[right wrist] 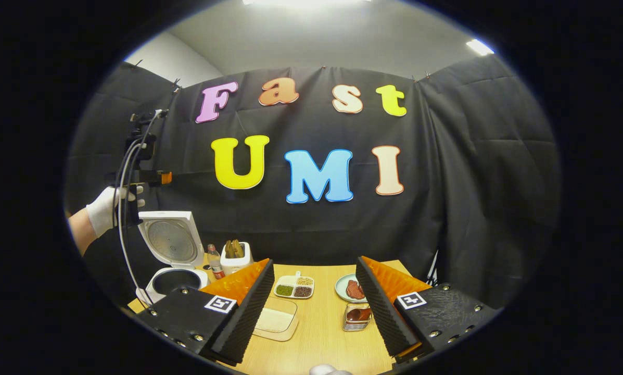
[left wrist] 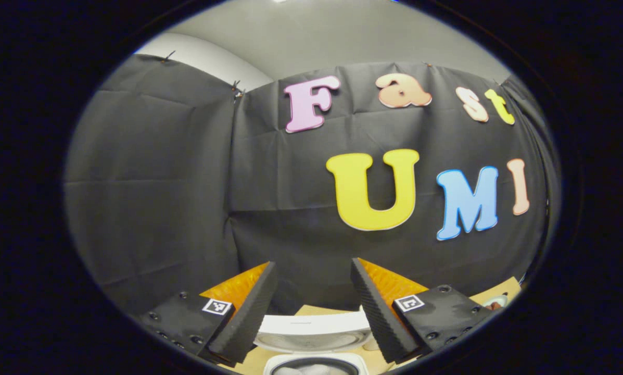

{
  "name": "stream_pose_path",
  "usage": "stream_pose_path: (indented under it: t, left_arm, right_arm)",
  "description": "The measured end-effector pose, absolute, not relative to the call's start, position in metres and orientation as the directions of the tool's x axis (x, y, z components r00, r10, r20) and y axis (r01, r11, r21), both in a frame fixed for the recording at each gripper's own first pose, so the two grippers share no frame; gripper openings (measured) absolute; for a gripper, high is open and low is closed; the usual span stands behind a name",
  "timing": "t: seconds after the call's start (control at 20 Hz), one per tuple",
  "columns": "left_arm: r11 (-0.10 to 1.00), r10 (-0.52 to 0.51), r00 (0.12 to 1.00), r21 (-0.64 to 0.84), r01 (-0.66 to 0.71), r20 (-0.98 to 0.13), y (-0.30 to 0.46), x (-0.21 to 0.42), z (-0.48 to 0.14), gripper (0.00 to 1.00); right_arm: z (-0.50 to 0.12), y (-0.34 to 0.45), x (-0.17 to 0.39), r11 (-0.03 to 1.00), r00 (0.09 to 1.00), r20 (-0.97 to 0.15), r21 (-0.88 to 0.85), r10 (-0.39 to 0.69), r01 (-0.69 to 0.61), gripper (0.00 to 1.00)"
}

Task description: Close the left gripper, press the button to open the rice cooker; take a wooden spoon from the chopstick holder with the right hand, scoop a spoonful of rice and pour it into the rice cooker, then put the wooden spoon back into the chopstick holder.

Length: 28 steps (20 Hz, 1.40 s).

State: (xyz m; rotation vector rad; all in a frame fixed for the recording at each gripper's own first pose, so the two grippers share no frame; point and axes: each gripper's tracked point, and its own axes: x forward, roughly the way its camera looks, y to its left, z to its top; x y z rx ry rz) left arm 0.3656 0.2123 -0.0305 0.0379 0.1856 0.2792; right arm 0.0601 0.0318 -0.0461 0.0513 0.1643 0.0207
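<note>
Rice cooker (right wrist: 172, 260) lid up; button step done. Both my grippers, left (left wrist: 314, 297) and right (right wrist: 315, 297), gape empty. Next: wooden spoon, apparently in chopstick holder (right wrist: 237, 258) beside cooker.

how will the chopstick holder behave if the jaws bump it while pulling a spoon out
The holder looks tall and narrow with handles poking above its rim, so it may be top-heavy and tip. It stands on smooth wood table, so it could slide. A bottle stands close beside it and might get knocked.
</note>
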Motion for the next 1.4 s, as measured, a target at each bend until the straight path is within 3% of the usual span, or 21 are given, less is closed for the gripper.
stream_pose_path:
  t: [0.05,0.1,0.15,0.45,0.6,1.1,1.15,1.25,1.3,1.4]
  left_arm:
    - [0.958,0.288,0.934,0.070,-0.280,-0.213,0.219,0.373,-0.047,1.00]
    - [0.957,0.290,0.925,0.062,-0.283,-0.246,0.223,0.380,-0.064,0.95]
    - [0.959,0.282,0.916,0.056,-0.278,-0.286,0.223,0.388,-0.080,1.00]
    - [0.953,0.282,0.829,0.045,-0.299,-0.482,0.237,0.398,-0.153,1.00]
    - [0.954,0.279,0.829,0.041,-0.297,-0.485,0.231,0.391,-0.151,0.98]
    - [0.969,0.199,0.767,0.005,-0.247,-0.610,0.201,0.310,-0.169,0.98]
    - [0.968,0.190,0.745,-0.003,-0.249,-0.639,0.198,0.298,-0.180,0.98]
    - [0.971,0.143,0.683,-0.031,-0.236,-0.716,0.183,0.269,-0.216,0.96]
    - [0.971,0.130,0.659,-0.040,-0.237,-0.741,0.177,0.256,-0.233,0.99]
    - [0.976,0.142,0.632,0.001,-0.217,-0.762,0.177,0.241,-0.266,0.98]
  right_arm:
    - [-0.047,0.032,0.060,0.999,0.986,-0.167,0.048,0.026,-0.018,0.96]
    - [-0.048,0.032,0.061,0.999,0.985,-0.173,0.044,0.028,-0.021,0.96]
    - [-0.050,0.032,0.061,0.999,0.983,-0.179,0.043,0.029,-0.021,0.96]
    - [-0.059,0.029,0.060,0.998,0.977,-0.209,0.063,0.041,-0.029,0.96]
    - [-0.061,0.031,0.059,0.996,0.975,-0.215,0.085,0.060,-0.042,0.96]
    - [-0.069,0.037,0.048,0.980,0.966,-0.215,0.170,0.142,-0.107,0.96]
    - [-0.072,0.038,0.047,0.977,0.963,-0.221,0.181,0.152,-0.113,1.00]
    - [-0.078,0.041,0.043,0.972,0.957,-0.233,0.196,0.174,-0.129,0.96]
    - [-0.080,0.039,0.042,0.971,0.955,-0.238,0.197,0.179,-0.133,0.96]
    - [-0.083,0.038,0.042,0.970,0.951,-0.245,0.195,0.188,-0.141,0.96]
